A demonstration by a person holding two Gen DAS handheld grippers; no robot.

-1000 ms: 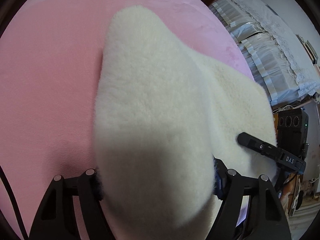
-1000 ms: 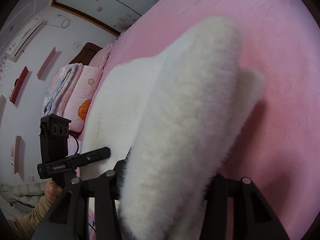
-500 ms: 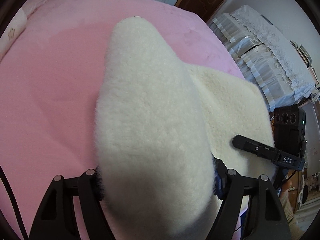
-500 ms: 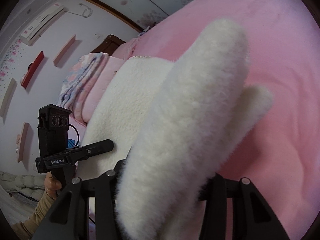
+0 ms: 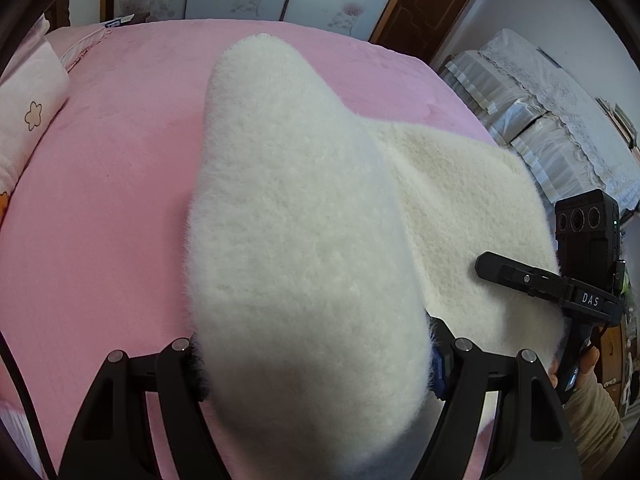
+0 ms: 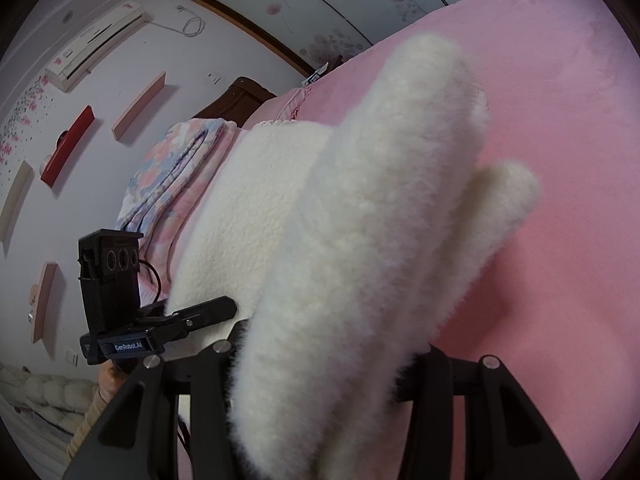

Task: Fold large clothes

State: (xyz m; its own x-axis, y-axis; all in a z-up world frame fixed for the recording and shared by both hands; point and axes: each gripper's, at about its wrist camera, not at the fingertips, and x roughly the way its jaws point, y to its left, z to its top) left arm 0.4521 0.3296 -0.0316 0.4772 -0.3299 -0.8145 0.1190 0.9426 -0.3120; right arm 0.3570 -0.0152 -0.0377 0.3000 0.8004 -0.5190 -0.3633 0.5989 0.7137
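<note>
Fleece garment point(image 5: 304, 240) hanging lifted over pink bed point(image 5: 100, 208), bunching thick, soft, light and floppy, being clamped at its near edge by left gripper point(image 5: 316, 364) and right gripper point(image 6: 320, 364), best held at corners.

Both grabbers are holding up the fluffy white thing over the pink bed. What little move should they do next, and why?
Probably carry it a little further over the bed, then lower it. The left gripper and right gripper each pinch a thick bunch of the fluffy white garment, lifted between them, with much of it hanging in the air, so the fold isn't laid down yet.
</note>
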